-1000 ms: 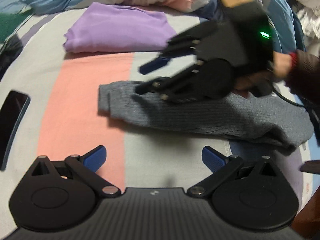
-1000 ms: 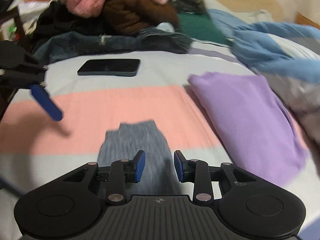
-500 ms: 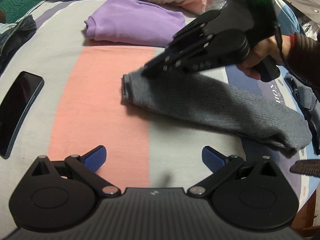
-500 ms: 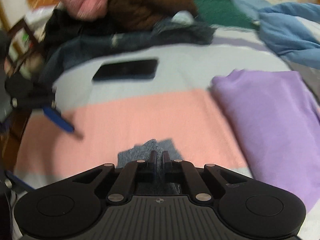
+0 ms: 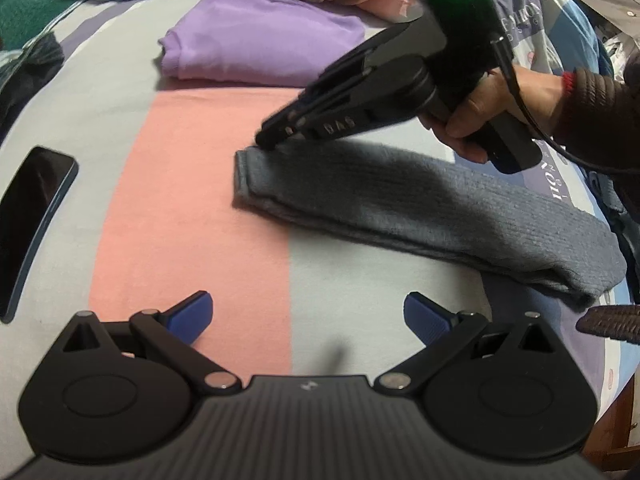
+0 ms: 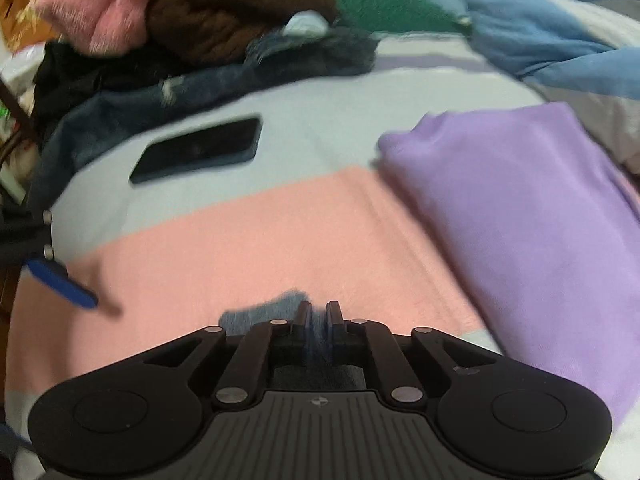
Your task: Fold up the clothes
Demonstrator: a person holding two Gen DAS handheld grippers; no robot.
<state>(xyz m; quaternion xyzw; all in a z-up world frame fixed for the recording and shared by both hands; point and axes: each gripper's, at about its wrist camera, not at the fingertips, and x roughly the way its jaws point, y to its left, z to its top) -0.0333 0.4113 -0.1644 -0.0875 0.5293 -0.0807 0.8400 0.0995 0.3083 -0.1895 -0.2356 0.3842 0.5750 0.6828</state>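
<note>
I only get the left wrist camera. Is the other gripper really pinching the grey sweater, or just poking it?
Observer: Pinching. In the right wrist view the right gripper is shut, with the grey sweater edge bunched between its fingers.
Operator: What's past the phone? My picture cuts off there.
Observer: Beyond the phone lies dark blue denim, with a brown garment piled behind it.
Operator: Anything else on that pile?
Observer: A fluffy pink garment lies against the brown one.
</note>
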